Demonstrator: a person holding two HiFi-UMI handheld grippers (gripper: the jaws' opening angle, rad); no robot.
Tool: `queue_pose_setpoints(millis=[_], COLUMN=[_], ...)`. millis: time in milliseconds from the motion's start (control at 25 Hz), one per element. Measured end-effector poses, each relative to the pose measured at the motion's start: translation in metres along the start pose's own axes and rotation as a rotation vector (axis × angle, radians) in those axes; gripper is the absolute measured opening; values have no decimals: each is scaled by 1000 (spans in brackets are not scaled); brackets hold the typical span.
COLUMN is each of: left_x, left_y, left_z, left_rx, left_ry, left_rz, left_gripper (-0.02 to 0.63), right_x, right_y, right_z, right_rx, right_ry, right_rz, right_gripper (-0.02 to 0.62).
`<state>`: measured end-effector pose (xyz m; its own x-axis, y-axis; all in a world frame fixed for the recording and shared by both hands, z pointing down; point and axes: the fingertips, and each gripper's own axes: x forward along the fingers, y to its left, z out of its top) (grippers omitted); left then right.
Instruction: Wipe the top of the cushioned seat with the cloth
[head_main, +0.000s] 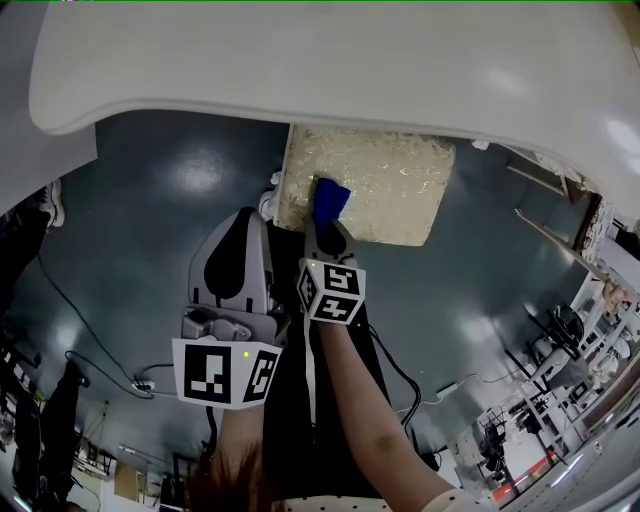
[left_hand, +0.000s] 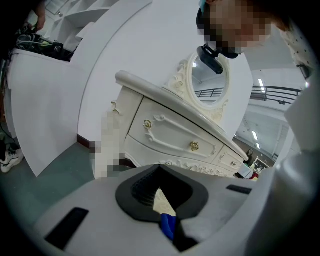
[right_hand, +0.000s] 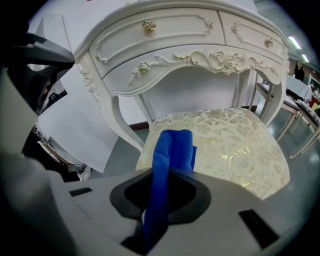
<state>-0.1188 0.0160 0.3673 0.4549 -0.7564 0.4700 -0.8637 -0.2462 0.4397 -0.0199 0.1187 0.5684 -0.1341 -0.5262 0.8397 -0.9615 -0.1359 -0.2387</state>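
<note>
The cushioned seat (head_main: 390, 180) has a cream and gold floral top and stands half under the white dressing table (head_main: 300, 60). My right gripper (head_main: 325, 232) is shut on a blue cloth (head_main: 331, 198), whose free end lies over the seat's near left part. In the right gripper view the cloth (right_hand: 172, 150) runs up out of the gripper (right_hand: 167, 192) onto the seat (right_hand: 230, 145). My left gripper (head_main: 240, 260) hangs left of the seat over the floor, jaws together with nothing in them. In its own view the left gripper (left_hand: 160, 200) shows a sliver of cloth (left_hand: 167, 225) beyond it.
The dressing table (right_hand: 190, 45) has drawers with gold knobs and an oval mirror (left_hand: 210, 82). A white board (right_hand: 75, 125) leans by its left leg. Cables (head_main: 90, 330) cross the grey floor at left. Framed furniture (head_main: 550, 200) stands at right.
</note>
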Motion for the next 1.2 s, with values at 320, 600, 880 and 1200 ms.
queue_pose_setpoints(millis=[320,600,880,1200], left_x=[-8,-13,-16,-17], left_y=[10,13,18,15], left_z=[5,6,6,8], left_rx=[-17,-25,-25,-17], left_ry=[-18,-31,-37,-38], left_rz=[22,43,64,64], left_gripper=[-2,-2,-2,-2], right_x=[5,7,16,24], right_y=[24,39,58,80], right_z=[0,-2,-6,-10], right_rx=[-36,-62,-87,-113], right_ry=[10,23,42,84], right_rz=[43,83,133,209], right_gripper=[61,61,61,61])
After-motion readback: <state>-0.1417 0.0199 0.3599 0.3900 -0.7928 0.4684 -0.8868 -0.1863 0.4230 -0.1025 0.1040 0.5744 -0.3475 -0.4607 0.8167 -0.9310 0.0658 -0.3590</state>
